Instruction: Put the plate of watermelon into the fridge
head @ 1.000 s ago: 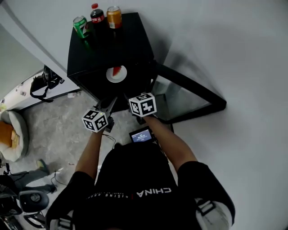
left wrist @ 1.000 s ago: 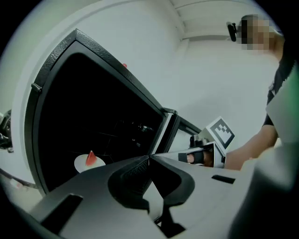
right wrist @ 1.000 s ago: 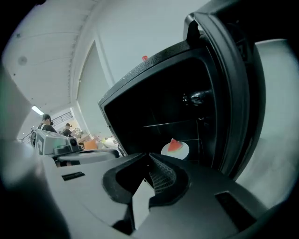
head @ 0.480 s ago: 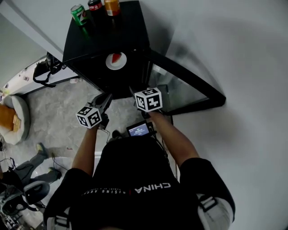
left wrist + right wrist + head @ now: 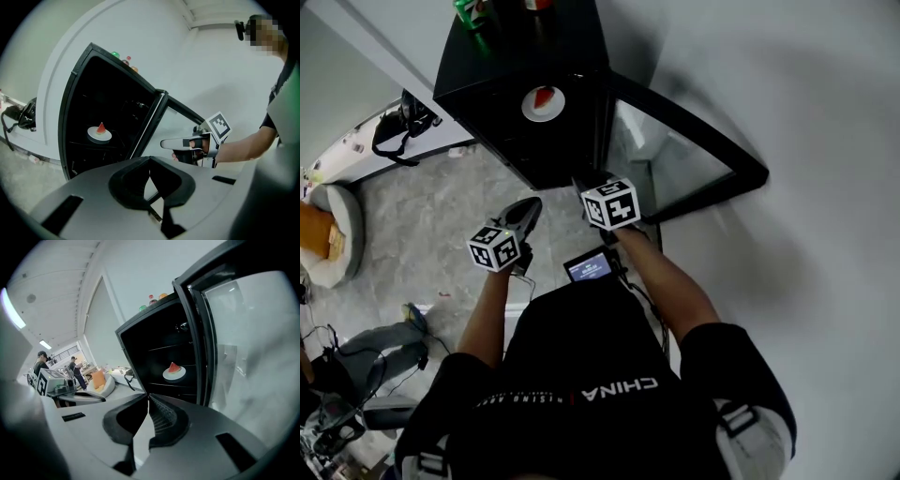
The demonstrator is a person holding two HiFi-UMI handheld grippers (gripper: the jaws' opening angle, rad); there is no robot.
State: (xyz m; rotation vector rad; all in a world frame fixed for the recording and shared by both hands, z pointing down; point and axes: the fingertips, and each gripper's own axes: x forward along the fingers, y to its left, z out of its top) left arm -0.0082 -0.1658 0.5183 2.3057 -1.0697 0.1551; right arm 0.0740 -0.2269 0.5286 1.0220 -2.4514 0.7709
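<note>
Inside fridge [image 5: 572, 52]: plate [image 5: 543, 105] with the watermelon slice [image 5: 544, 96] sits on a shelf in the dark interior, well apart from both grippers.
Fridge door: glass door [image 5: 675, 159] stands wide open, swung to the right in the head view.
Fridge top: drinks [image 5: 152, 299] stand grouped at one edge.
Left gripper [image 5: 150, 159]: jaws clenched tip to tip, nothing between them. Held out over the grey floor [image 5: 431, 244], well short of the fridge.
Right gripper [image 5: 149, 397]: jaws clenched, empty. Held near the open door, pointing into the interior, plate straight ahead but well apart.
Spacing: grippers side by side, not touching, in front of the person's chest.
</note>
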